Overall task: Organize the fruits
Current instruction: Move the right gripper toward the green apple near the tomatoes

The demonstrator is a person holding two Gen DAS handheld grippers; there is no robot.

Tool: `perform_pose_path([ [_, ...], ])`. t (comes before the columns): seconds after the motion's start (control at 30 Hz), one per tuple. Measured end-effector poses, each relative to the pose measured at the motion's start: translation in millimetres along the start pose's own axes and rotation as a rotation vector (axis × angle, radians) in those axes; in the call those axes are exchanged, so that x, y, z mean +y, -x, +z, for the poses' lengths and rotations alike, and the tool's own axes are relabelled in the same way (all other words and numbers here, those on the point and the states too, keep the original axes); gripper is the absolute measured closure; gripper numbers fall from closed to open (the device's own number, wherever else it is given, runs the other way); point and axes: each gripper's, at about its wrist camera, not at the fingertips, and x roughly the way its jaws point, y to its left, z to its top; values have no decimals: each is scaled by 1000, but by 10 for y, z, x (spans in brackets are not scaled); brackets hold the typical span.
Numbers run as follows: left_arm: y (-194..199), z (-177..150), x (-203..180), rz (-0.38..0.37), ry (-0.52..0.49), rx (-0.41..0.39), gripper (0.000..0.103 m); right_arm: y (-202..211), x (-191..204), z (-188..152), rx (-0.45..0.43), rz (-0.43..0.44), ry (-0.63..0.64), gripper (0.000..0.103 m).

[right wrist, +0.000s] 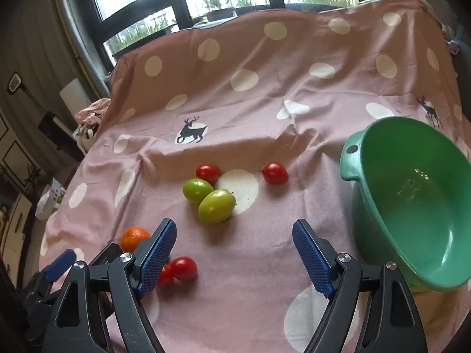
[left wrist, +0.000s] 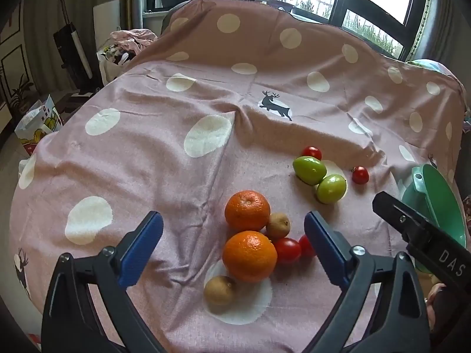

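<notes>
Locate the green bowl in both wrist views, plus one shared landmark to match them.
Left wrist view: the green bowl sits at the far right edge, partly hidden behind the right tongs' black body.
Right wrist view: the green bowl fills the right side, tilted, inside empty, right of the open right tongs.
Shared landmark: the pair of touching green fruits, left of the bowl in both views.

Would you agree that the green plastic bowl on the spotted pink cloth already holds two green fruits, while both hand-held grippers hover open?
Not quite: the green plastic bowl is empty, as the right wrist view shows. The two green fruits lie on the spotted pink cloth, beside a small red tomato. The rest holds: the left hand-held gripper and the right hand-held gripper are both open.
</notes>
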Motion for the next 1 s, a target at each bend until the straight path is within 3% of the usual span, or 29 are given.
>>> perform_pose_path([
  [0.37,-41,-22,-27,-16,-10,36,18,162,-252,-221,60,60,-64,31],
  [0.7,-131,-68,-123,-75,-50,127,48,48,-301,-221,112,107,-135,31],
  [0.9,-128,-88,-195,-60,-78,146,52,-127,-395,-132,185,89,-211,31],
  [1.0,-91,-73,-197,-74,-74,133,59,-251,-391,-32,213,88,-237,31],
])
